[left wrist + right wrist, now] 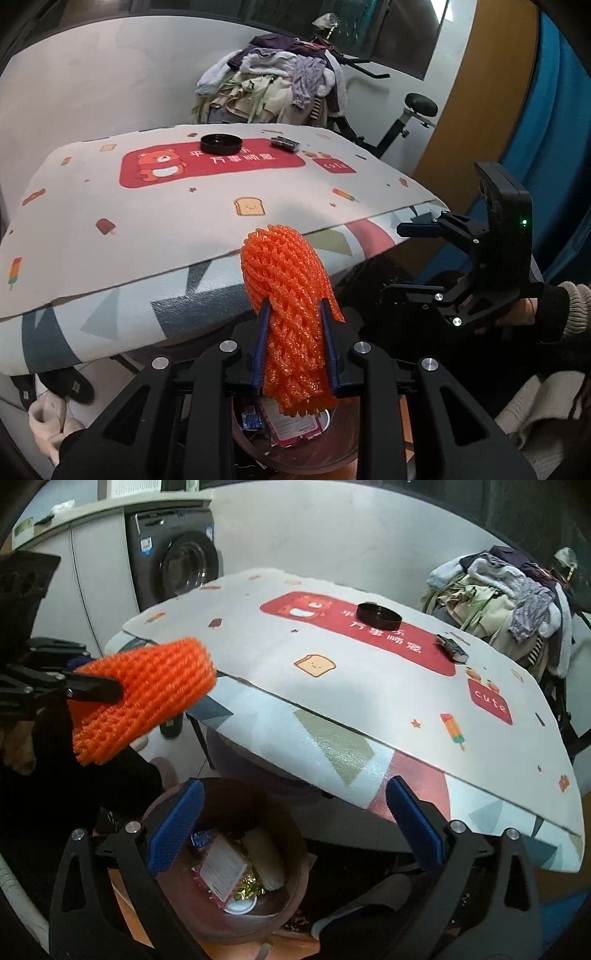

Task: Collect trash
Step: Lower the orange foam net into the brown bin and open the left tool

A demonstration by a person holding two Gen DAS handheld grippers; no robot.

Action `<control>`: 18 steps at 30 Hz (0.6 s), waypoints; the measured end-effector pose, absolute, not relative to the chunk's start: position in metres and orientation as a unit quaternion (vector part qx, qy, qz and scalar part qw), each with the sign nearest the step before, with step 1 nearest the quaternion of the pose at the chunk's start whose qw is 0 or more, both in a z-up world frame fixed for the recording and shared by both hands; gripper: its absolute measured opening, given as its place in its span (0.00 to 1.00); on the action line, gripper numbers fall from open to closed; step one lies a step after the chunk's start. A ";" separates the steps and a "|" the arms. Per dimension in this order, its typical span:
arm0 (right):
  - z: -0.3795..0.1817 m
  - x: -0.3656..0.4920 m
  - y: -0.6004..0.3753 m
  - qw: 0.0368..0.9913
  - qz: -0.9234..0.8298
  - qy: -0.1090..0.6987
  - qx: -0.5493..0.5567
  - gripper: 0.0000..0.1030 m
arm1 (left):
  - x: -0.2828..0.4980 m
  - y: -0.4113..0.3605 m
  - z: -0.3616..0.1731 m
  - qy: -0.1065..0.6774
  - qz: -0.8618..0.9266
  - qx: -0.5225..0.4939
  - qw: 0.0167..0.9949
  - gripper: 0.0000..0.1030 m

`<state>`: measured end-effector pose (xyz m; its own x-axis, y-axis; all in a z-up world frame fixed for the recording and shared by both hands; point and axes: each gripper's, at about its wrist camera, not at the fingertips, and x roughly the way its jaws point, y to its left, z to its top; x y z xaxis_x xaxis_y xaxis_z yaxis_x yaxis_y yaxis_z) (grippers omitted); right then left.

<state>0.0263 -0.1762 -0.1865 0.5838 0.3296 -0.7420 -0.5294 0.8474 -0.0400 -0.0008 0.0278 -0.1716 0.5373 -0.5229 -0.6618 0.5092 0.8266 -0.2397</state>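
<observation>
An orange foam fruit net (pixel 288 295) stands upright between the blue pads of my left gripper (pixel 293 306), which is shut on it just off the table's front edge. Below it sits a brown round trash bin (pixel 332 454) holding wrappers. In the right wrist view the net (pixel 147 694) sticks out sideways at the left, with the left gripper (pixel 92 686) behind it. My right gripper (pixel 293 794) is open and empty above the bin (pixel 295 849), which holds a white foam tube, a packet and gold foil. A black round lid (pixel 378 615) and a small dark packet (pixel 452 648) lie on the table mat (pixel 369 686).
A heap of clothes (pixel 277 85) on an exercise bike (pixel 406 122) stands behind the table. A washing machine (pixel 181 561) is at the back left. Slippers (pixel 51 406) lie on the floor under the table edge. A sleeved hand (pixel 554 310) holds the right gripper (pixel 412 260).
</observation>
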 end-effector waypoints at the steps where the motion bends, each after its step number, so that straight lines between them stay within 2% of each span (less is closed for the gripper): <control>1: -0.188 0.027 -0.178 0.882 0.241 0.385 -0.128 0.94 | -0.001 0.027 -0.174 0.382 -0.295 -0.007 0.876 0.24; 18: -0.191 0.032 -0.199 0.903 0.184 0.380 -0.078 0.94 | -0.002 -0.003 -0.200 0.416 -0.299 0.055 0.857 0.30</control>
